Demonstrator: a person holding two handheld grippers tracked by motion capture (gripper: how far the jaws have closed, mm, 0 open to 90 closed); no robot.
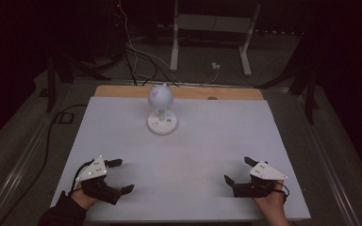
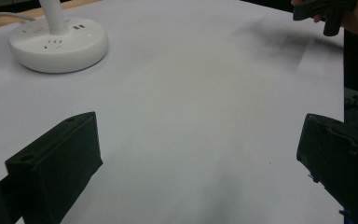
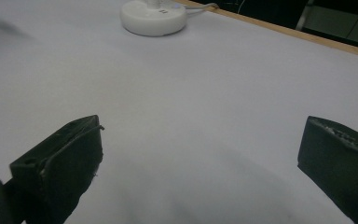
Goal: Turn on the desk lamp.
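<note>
High view – lamp: a small white desk lamp (image 1: 162,113) is seen standing at the far middle of the bench (image 1: 217,141), near the wooden back edge, well apart from both grippers.
High view – grippers: the left gripper (image 1: 120,176) and the right gripper (image 1: 238,170) are held low at the near corners of the bench; the fingers of each are spread apart and nothing is held between them.
High view – lamp axis: the long axis is judged to run upright, from the round base through a short stem to the rounded head; the head appears tipped slightly to the left and toward the near side, though its exact facing cannot be told.
Left gripper view – lamp: the round base (image 2: 58,44), with socket slots and small ports on its top face, is seen far off at the upper left; the stem rises straight from it.
Left gripper view – fingers: the two black fingers are wide apart over the bare bench.
Right gripper view – lamp: the base is seen at the top, with a white cable (image 3: 203,7) leaving it toward the back edge.
Right gripper view – fingers: apart, empty.
Step in hand: a reach toward the lamp is judged to come first.
Advice: the fingers are best kept wide on the approach; the base should be steadied by one gripper while the head or a control is worked by the other, so the upright lamp is not tipped or dragged on its cable.
</note>
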